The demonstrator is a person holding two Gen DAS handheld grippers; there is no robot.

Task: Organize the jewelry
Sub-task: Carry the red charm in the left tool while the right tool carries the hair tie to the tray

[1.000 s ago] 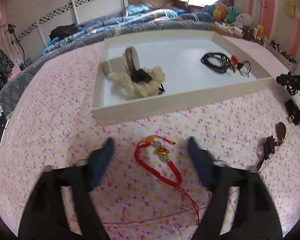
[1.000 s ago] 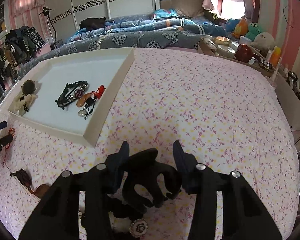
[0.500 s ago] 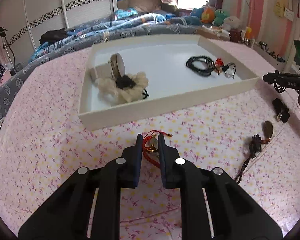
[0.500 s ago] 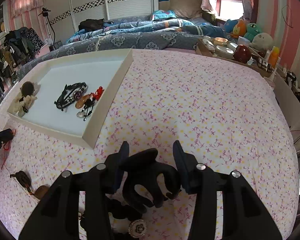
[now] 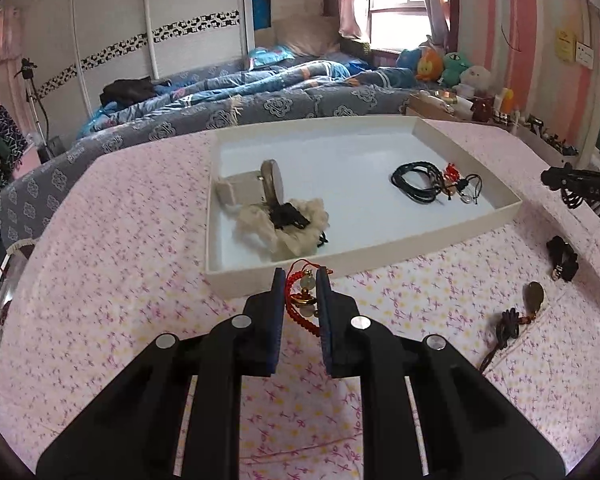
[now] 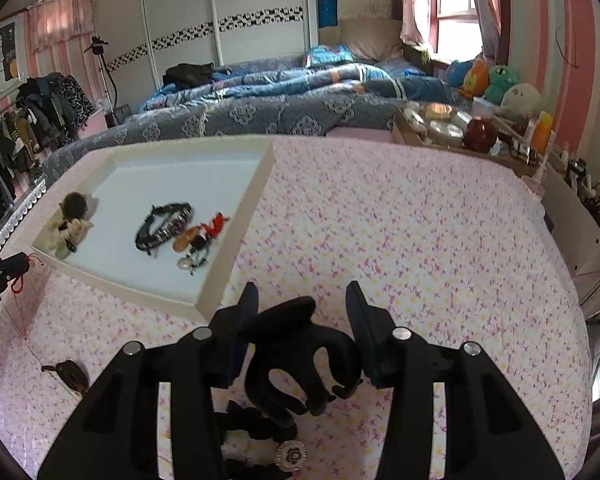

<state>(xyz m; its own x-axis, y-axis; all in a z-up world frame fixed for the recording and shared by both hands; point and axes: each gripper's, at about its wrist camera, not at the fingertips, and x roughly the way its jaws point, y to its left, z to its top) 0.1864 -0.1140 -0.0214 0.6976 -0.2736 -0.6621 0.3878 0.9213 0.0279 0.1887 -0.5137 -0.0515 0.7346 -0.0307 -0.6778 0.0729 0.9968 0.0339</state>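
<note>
- Right now the left gripper (image 5: pixel 302 280) has its fingers (image 5: pixel 277 292) drawn narrow on the red cord bracelet (image 5: pixel 305 300), pinching it at the beads; they have just been closing, with the bracelet between them.
- Judging by the layout, the step in hand is carrying that bracelet over the near wall of the white tray (image 5: pixel 364 258), which sits at twelve o'clock from the fingers, just beyond them.
- To do it well, I would lift high enough for the trailing red cord to clear the tray wall, then set it down in the bare floor between the fluffy cream piece (image 5: pixel 284 224) at eleven o'clock and the black cord bundle (image 5: pixel 418 182) at one o'clock, so nothing tangles.
- A slow release matters; the loose tail could snag on a finger.
- The bracelet looks like braided red cord with pale green beads and a gold-coloured bead in the middle, thin and limp.
- Meanwhile the right gripper (image 6: pixel 302 300) holds a black claw hair clip (image 6: pixel 300 356) between half-spread fingers (image 6: pixel 248 304); the tray's corner lies at ten o'clock from it.
- Other pieces wait on the pink floral surface (image 5: pixel 112 264): a dark pendant on a cord (image 5: pixel 516 320) at three o'clock of the left gripper.
</note>
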